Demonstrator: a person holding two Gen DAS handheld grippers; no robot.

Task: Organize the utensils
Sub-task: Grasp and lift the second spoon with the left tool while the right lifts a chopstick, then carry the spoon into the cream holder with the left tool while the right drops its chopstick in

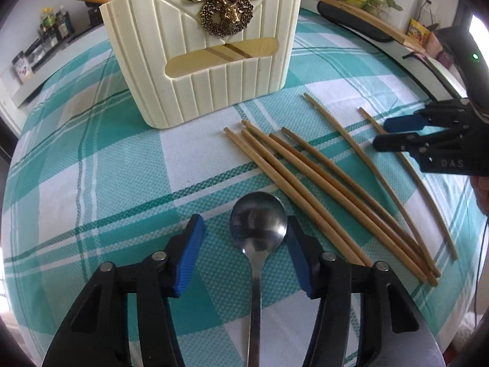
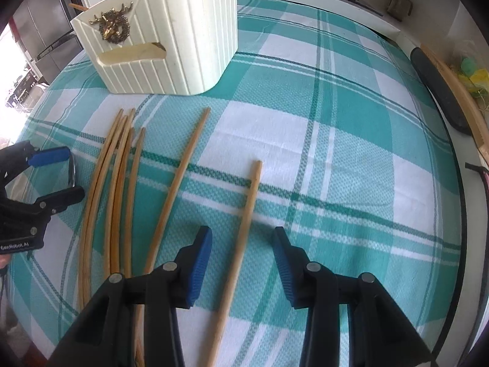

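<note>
Two grippers: both mine, both angled down over the desk (image 2: 351, 140) with its teal-and-white checked cloth.
Left gripper (image 1: 246, 235): partly spread, astride the spoon's bowl. My right-hand pad looks to be brushing the bowl's rim, while the other pad stands clear of it, so I judge this no grip, only a straddle.
Spoon (image 1: 258, 223): lies flat on the cloth, bowl towards the holder, handle running back under my gripper. Long axis goes near to far in the left wrist view, which is why I come at it from the handle end with a finger on either side.
Holder (image 1: 211, 61): cream, ribbed, with a brass stag badge; it stands upright at the far side, well apart from the spoon. Its open top is where I judge everything must end up.
Bundle of chopsticks (image 1: 330, 192): five lying close together, just right of the spoon, tips fanned towards the holder.
Two more chopsticks: set apart farther right; the sixth (image 2: 180, 183) runs roughly parallel to the bundle.
Lone chopstick (image 2: 241, 238): passes between my right fingers (image 2: 198, 269), one end pointing to the far side, long axis near to far.
Right gripper (image 2: 243, 263): partly open, neither pad touching the stick, nothing held.
</note>
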